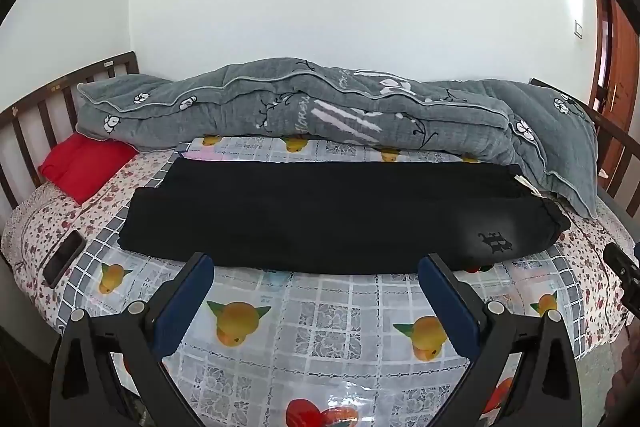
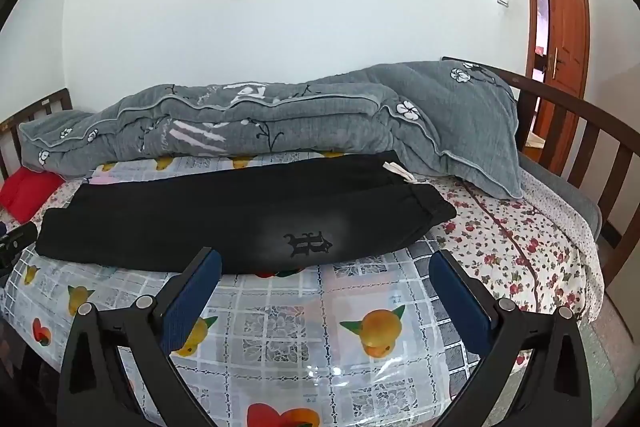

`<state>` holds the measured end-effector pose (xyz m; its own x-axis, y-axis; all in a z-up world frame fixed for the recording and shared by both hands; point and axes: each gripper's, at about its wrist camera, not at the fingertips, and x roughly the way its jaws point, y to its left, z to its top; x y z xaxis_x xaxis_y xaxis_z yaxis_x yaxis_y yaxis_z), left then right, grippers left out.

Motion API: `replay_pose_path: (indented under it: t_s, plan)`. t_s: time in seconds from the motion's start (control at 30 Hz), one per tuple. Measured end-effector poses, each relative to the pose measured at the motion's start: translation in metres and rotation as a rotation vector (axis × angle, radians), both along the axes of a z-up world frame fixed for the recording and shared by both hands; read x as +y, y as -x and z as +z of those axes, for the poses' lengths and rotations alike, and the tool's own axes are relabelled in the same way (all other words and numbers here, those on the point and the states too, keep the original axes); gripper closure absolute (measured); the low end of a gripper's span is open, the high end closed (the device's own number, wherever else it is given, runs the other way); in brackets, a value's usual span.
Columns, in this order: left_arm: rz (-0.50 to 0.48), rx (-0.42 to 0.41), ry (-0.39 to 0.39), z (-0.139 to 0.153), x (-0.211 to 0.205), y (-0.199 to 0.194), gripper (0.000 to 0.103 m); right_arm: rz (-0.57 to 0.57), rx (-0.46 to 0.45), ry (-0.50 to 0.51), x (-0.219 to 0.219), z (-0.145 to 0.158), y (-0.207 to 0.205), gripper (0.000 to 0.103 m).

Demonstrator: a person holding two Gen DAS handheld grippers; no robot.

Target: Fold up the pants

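Already doubled leg over leg, black pants (image 1: 340, 215) lie flat on a bed (image 1: 584, 267), long axis running parallel to its near edge, waistband toward the right-hand rail. Both tools hang short of the near hem, tilted down, nothing between their pads: the left gripper (image 1: 318, 267) spread wide over the leg half, the right gripper (image 2: 325, 263) equally wide by the embroidered emblem (image 2: 308, 244) near the waist. Judging by this, each end has its own nearer hand for the crosswise fold.
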<state>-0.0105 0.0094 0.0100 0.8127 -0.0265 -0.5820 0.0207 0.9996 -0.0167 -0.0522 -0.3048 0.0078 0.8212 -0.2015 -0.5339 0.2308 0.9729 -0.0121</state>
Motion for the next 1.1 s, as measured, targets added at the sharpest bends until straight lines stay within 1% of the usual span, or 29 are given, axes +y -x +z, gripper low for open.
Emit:
replay_pose_path:
  t_s: [1.1]
  plan:
    - [-0.009, 0.001, 0.003, -0.0073, -0.0022, 0.0003, 0.000, 0.006, -0.011, -0.006, 0.0034, 0.0023, -0.0008, 0.001]
